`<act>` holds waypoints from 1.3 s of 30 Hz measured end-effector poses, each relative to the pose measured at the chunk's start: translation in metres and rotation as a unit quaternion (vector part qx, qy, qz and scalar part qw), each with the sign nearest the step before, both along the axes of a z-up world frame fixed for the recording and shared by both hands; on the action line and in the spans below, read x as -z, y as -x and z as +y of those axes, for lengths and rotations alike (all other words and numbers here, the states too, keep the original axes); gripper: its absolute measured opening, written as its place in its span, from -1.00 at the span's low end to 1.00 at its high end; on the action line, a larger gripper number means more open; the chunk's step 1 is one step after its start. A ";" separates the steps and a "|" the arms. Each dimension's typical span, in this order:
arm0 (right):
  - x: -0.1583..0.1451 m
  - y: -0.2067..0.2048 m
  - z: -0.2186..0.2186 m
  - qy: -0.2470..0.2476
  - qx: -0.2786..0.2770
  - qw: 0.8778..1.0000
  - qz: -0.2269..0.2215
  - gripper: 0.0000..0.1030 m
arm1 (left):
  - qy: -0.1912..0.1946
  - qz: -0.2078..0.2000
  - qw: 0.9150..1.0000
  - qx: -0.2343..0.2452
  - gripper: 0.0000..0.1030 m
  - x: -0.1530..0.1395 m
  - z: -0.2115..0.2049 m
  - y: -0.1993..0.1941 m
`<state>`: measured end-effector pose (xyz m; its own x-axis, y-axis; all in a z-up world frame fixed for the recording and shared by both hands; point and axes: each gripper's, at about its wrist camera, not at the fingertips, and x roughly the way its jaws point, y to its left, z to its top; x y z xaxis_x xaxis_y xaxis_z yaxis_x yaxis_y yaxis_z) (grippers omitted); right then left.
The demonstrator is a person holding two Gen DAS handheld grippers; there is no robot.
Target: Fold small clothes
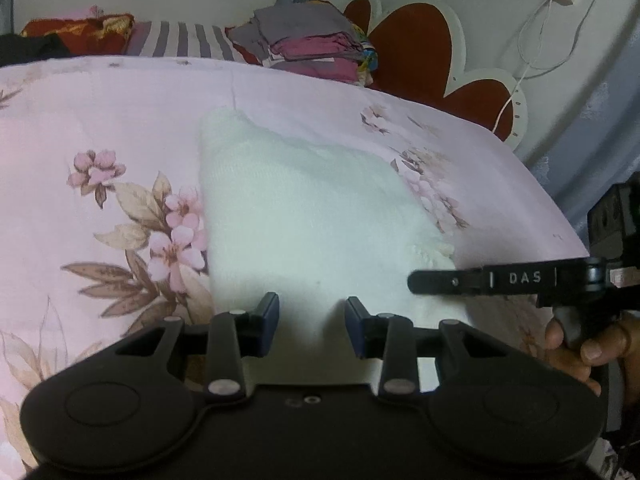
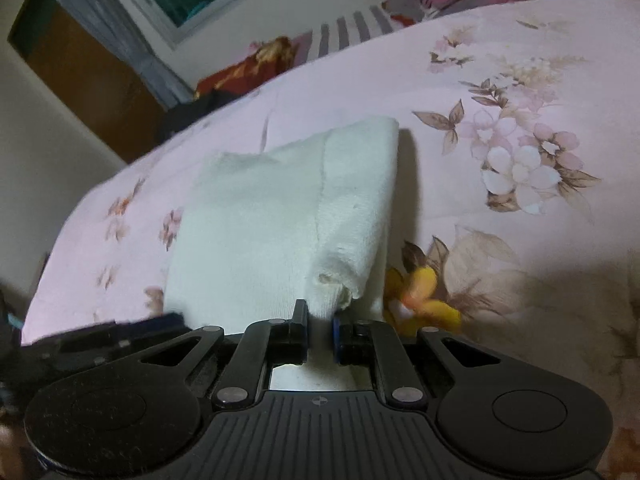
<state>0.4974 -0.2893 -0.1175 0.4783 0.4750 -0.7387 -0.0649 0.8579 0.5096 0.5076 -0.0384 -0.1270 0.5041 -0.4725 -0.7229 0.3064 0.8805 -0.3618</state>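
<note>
In the left wrist view, the left gripper hangs over the near edge of a white knitted garment spread on a pink floral bedsheet; its 2 fingers stand partly spread with cloth showing in the gap, and whether the pads press on it cannot be told. The garment runs straight ahead of this claw, its long axis pointing away toward a stack of folded clothes far beyond. To the claw's right, the right gripper comes in sideways over the garment's near right corner, a hand behind it. In the right wrist view, the right gripper has its 2 fingers nearly pressed together, pinching a raised fold of the white knitted garment at its near edge; the lifted flap leans to the right, ahead of the claw. The right claw, already gripping, looks better placed to carry the near edge forward along that long axis.
</note>
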 end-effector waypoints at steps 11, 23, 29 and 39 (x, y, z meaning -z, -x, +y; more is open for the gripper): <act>-0.006 0.044 -0.007 -0.019 0.021 1.000 -0.001 -0.38 | 0.010 0.001 1.000 0.000 -0.31 0.000 0.008 0.041; -0.056 0.018 0.005 0.063 0.016 0.991 -0.119 -0.65 | 0.001 -0.085 0.996 -0.015 -0.23 -0.034 0.007 -0.018; -0.036 -0.074 0.023 0.082 0.003 0.992 -0.099 -0.65 | 0.008 -0.074 0.997 0.004 -0.23 -0.019 -0.009 -0.103; -0.029 -0.088 0.038 0.116 -0.027 0.986 -0.118 -0.66 | 0.010 -0.062 0.998 -0.017 -0.27 0.003 -0.005 -0.118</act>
<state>0.5858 -0.2514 -0.0890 0.6291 0.3355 -0.7012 -0.2064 0.9418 0.2655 0.6261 -0.0431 -0.1296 0.6054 -0.4674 -0.6443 0.3198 0.8841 -0.3408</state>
